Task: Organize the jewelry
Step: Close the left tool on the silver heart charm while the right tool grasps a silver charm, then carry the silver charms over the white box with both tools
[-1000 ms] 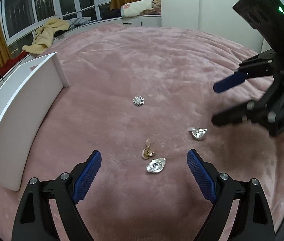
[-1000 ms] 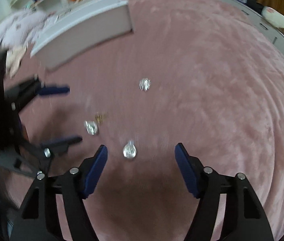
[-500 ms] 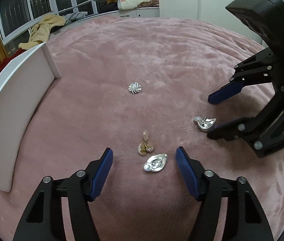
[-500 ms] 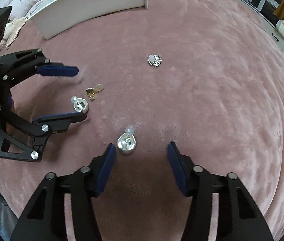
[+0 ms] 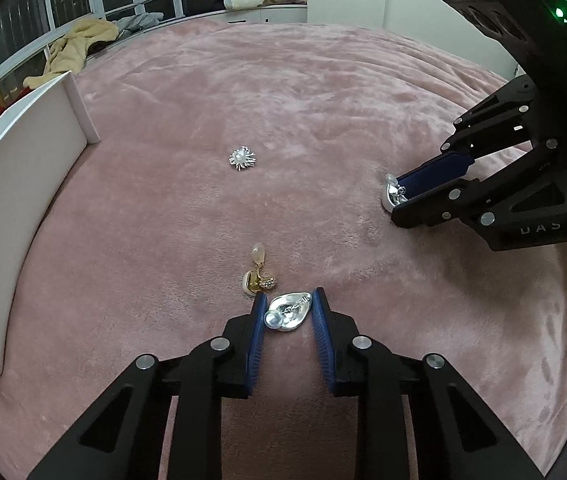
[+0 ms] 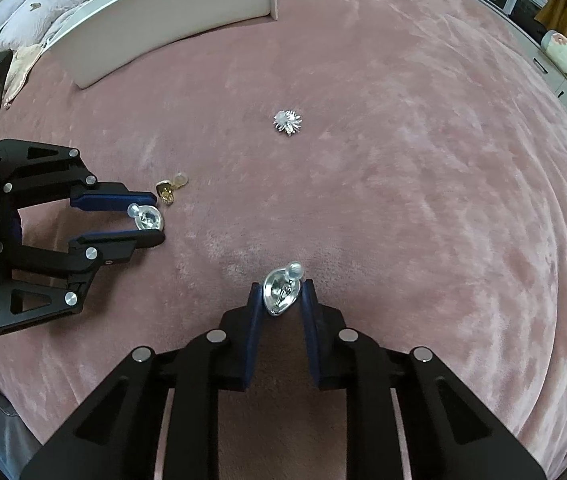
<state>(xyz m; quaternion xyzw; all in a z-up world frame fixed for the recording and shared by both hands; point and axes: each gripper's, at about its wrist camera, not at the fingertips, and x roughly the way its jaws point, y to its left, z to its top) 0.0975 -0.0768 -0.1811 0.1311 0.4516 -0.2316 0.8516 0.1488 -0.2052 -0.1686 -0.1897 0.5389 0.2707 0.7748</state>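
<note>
Four jewelry pieces lie on a pink plush blanket (image 5: 323,100). My left gripper (image 5: 288,314) has closed around a silver shell-shaped earring (image 5: 289,312); it also shows in the right wrist view (image 6: 148,217). My right gripper (image 6: 281,298) has closed around the matching silver earring (image 6: 280,293), seen in the left wrist view (image 5: 393,196). A gold and pearl earring (image 5: 257,276) lies just left of my left gripper's tip. A silver starburst brooch (image 5: 242,157) lies farther out, also in the right wrist view (image 6: 287,121). Both earrings rest on the blanket.
A white box (image 5: 11,184) stands on the blanket at the left, also in the right wrist view (image 6: 155,28). Windows, a sill with clothes (image 5: 75,44) and a white wall are beyond the blanket. A pillow (image 6: 35,12) lies behind the box.
Both grippers moved down and forward to the blanket and narrowed from wide open to closed around the two silver earrings. The other pieces have not moved.
</note>
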